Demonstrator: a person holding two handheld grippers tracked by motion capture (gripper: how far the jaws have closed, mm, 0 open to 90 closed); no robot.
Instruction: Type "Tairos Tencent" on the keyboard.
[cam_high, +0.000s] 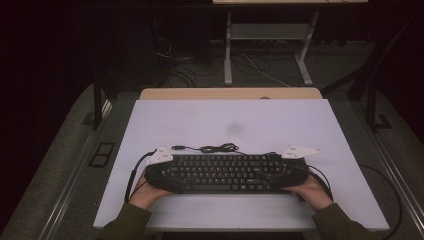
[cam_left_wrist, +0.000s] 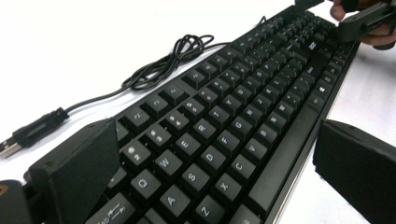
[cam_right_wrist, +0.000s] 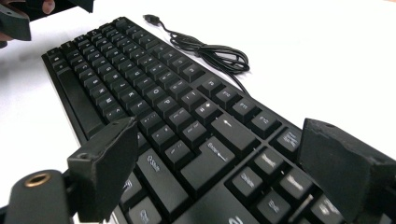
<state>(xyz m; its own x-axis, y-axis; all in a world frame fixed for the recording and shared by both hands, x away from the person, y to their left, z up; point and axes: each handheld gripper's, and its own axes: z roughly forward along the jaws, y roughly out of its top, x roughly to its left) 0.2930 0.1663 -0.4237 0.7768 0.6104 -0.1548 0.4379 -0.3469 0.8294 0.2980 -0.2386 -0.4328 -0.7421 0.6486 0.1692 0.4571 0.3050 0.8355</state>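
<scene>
Your left gripper (cam_high: 161, 172) and right gripper (cam_high: 292, 170) point inward, jaws apart, straddling opposite ends of the keyboard (cam_high: 227, 172).

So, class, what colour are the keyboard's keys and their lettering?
Black keys with white lettering on the keyboard; clearest in the left gripper view.

bench (cam_high: 235, 117) open beyond the keyboard (cam_high: 225, 172), coiled cable (cam_high: 215, 148) just behind its far edge, narrow bare strip along near edge
</scene>
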